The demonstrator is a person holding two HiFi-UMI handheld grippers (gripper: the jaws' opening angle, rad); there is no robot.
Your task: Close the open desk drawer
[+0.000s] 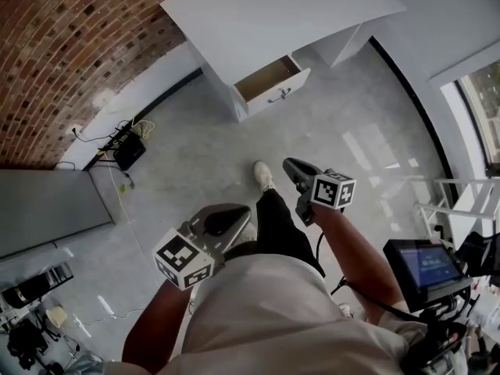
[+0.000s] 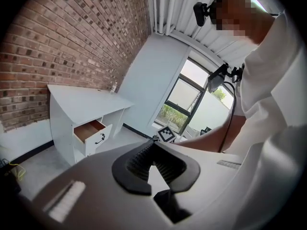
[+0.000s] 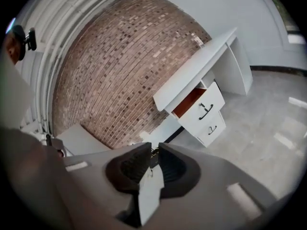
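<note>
Drawer [image 1: 269,83] open, pulled out of worktop [image 1: 273,14] at far side by brick wall [image 1: 70,45]; well apart from both claws, which hang near the person over the floor [image 1: 195,155]. Left claw [image 1: 234,214] tips together, empty; right claw [image 1: 291,165] narrowly parted, empty.

The left claw [image 2: 153,144] is a broad pale grey shell with a rounded black collar around ribbed black pads [image 2: 139,161]. The right claw [image 3: 152,151] is built the same way. Behind each claw sits a white cube printed with black square markers, the left cube [image 1: 183,258] and the right cube [image 1: 333,190]. A thin black cable [image 1: 319,248] runs behind the right claw. The person wears a pale short-sleeved shirt [image 1: 258,311], black trousers [image 1: 277,223], a white shoe [image 1: 264,176] and a black head camera [image 2: 201,11].
</note>
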